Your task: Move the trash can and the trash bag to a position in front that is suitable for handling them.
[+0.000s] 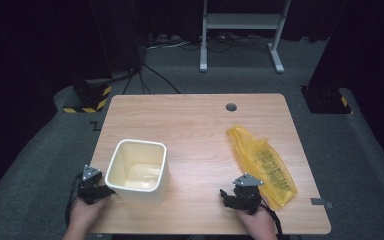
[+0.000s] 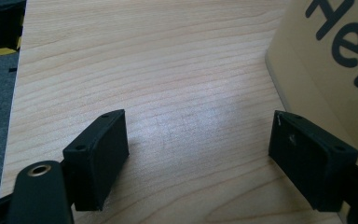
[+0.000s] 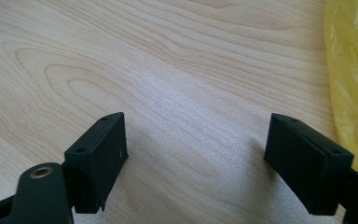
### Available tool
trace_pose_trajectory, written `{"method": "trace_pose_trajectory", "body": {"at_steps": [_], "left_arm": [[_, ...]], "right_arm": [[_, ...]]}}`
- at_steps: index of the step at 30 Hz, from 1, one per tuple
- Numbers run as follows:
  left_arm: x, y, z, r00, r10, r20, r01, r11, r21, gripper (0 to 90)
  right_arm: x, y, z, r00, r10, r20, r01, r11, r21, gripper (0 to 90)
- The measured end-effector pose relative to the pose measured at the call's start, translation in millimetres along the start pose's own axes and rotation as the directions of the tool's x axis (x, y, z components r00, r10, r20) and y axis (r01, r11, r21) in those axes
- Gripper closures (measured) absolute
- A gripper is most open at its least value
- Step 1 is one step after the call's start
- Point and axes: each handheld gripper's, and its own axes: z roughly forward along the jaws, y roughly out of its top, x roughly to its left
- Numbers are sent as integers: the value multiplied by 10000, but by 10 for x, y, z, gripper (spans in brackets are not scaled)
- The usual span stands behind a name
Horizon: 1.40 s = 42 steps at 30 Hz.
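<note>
A cream square bin [image 1: 137, 171] stands upright on the wooden table [image 1: 195, 125], near its front left. My left gripper [image 1: 100, 191] rests low on the table just left of the bin, open, with bare wood between its jaws; the bin's wall [image 2: 328, 60] with dark lettering rises close beside its right jaw. A folded yellow plastic bag [image 1: 264, 164] lies flat at the right. My right gripper [image 1: 229, 196] sits open at the front, just left of the bag's near end; the bag's edge [image 3: 352, 79] shows beyond its right jaw.
A round cable hole [image 1: 231, 107] sits near the table's far edge. A white metal stand [image 1: 241, 30] is on the grey carpet beyond the table. Yellow-and-black striped bases [image 1: 87, 97] flank the table on the floor.
</note>
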Motion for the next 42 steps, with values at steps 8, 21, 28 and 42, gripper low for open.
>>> {"method": "trace_pose_trajectory", "body": {"at_steps": [8,21,28,42], "left_arm": [[0,0,0,10000,3,1,-3,10000,0,201],[5,-1,-4,10000,58,48,-58,10000,33,199],[42,0,-9,9992,-65,401,66,10000,-23,169],[46,57,-46,9992,99,385,-96,9999,-95,165]], "right_arm": [[0,0,2,10000,-54,-37,54,10000,21,188],[2,2,4,10000,-78,-47,78,10000,44,176],[4,4,8,9998,-149,-97,149,9999,77,163],[11,9,18,10000,36,68,-37,9999,163,119]]}}
